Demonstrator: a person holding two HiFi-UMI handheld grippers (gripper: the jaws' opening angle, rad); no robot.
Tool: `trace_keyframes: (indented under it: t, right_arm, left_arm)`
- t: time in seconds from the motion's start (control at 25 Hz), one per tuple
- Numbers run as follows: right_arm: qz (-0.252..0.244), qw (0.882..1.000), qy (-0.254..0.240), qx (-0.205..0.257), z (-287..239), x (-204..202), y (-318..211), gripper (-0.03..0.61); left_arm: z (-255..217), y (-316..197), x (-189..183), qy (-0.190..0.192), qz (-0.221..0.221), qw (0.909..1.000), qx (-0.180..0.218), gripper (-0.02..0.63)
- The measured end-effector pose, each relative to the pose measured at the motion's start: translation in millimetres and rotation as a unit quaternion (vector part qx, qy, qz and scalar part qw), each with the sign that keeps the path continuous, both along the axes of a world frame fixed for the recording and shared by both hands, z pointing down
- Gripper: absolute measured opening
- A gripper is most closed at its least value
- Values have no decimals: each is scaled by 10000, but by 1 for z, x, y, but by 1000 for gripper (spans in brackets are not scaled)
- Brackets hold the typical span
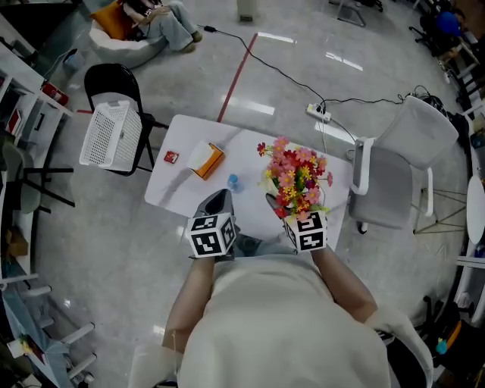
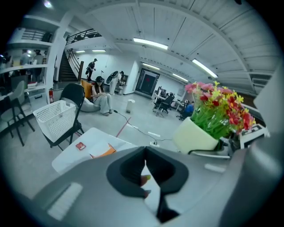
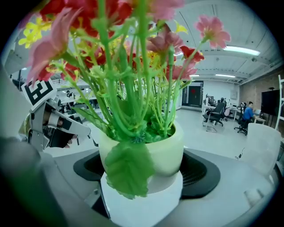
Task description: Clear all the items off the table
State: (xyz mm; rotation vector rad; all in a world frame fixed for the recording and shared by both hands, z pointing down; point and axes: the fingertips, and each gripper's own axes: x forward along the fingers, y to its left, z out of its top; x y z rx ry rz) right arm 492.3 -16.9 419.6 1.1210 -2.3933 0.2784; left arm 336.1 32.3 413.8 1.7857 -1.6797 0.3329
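A pale pot of pink, red and yellow artificial flowers [image 1: 295,176] is at the right side of the white table [image 1: 173,189]. My right gripper [image 1: 277,203] is shut on the pot [image 3: 165,153], which fills the right gripper view. The left gripper [image 1: 219,197] hovers over the table's near edge, its jaws shut with only a thin slit between them [image 2: 144,165]. Ahead of it lies a small blue item [image 1: 233,181]. Farther left are an orange and white box [image 1: 206,160] and a small red packet [image 1: 171,157].
A white mesh basket [image 1: 114,135] rests on a black chair left of the table. A grey chair [image 1: 394,176] stands at the right. A power strip [image 1: 318,114] and cables lie on the floor beyond. A person sits far back on the floor [image 1: 163,23].
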Motion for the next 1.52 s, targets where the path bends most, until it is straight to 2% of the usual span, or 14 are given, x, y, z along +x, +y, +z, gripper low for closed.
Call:
trace_keyframes:
  t: [0.28, 0.56, 0.88, 1.52]
  right_arm:
    - [-472, 9988, 16, -120, -1, -37, 6, 511]
    - [-728, 9973, -58, -98, -12, -88, 8, 511]
    - [-908, 9957, -141, -84, -24, -170, 14, 511]
    - [-1396, 9896, -318, -144, -41, -361, 40, 511]
  left_arm:
    - [0, 13, -34, 78, -502, 9987, -5, 10]
    - [-6, 23, -80, 39, -709, 9974, 91, 9]
    - [-17, 39, -161, -43, -961, 9953, 146, 9]
    - [-34, 81, -335, -126, -1414, 9897, 204, 9]
